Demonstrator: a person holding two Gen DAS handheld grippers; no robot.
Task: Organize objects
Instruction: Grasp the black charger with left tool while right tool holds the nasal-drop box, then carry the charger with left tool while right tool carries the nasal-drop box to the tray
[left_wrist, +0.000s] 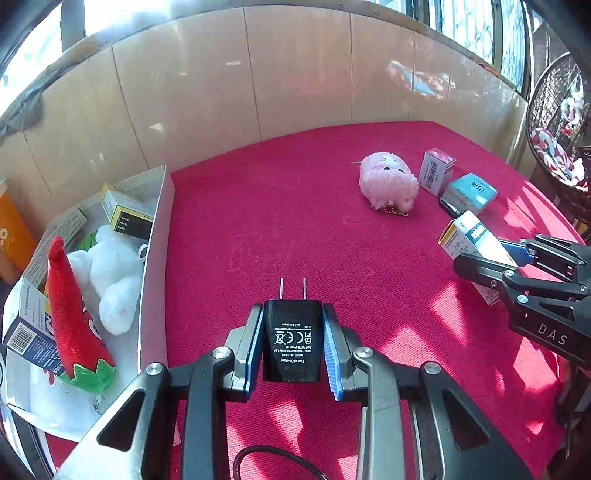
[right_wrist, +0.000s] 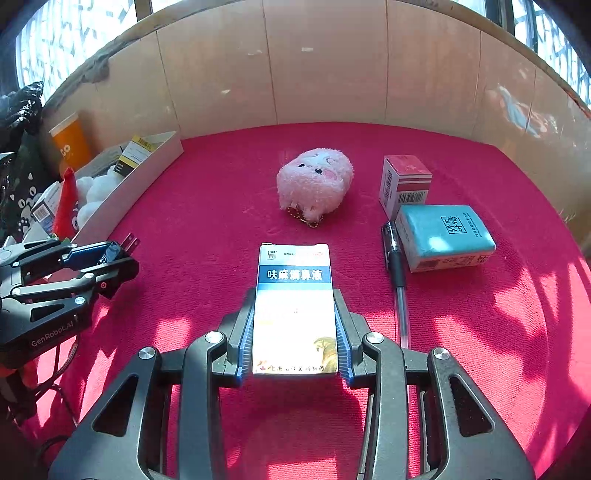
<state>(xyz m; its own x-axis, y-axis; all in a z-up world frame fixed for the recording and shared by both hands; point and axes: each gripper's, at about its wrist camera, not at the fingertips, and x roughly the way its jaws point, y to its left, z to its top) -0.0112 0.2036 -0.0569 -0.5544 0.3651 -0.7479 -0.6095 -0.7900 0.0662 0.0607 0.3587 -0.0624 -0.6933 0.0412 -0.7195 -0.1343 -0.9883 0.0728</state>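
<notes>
Red cloth covers the table (left_wrist: 295, 229), on which the loose things are spread. A black plastic travel charger (left_wrist: 291, 339) with two metal prongs pointing forward is gripped between the blue pads of the left claw (left_wrist: 291, 341), which is closed on its sides. A tall white and blue cardboard medicine box (right_wrist: 294, 310) is clamped by the right claw (right_wrist: 294, 325), its long sides pressed by both pads. A fluffy pink plush toy (right_wrist: 314, 182) is seen near the middle of the table, with a small gold chain at its base. Just beside it, to the right, a small white and red carton (right_wrist: 404, 184) stands upright, and a teal tissue packet (right_wrist: 445, 236) lies in front of that carton. A black pen (right_wrist: 397, 273) lies alongside the packet's left edge. At the left edge of the table a shallow white cardboard tray (left_wrist: 157, 236) is filled with a white plush toy (left_wrist: 110, 273), a red strawberry-shaped plush (left_wrist: 74, 317) and several small boxes.
</notes>
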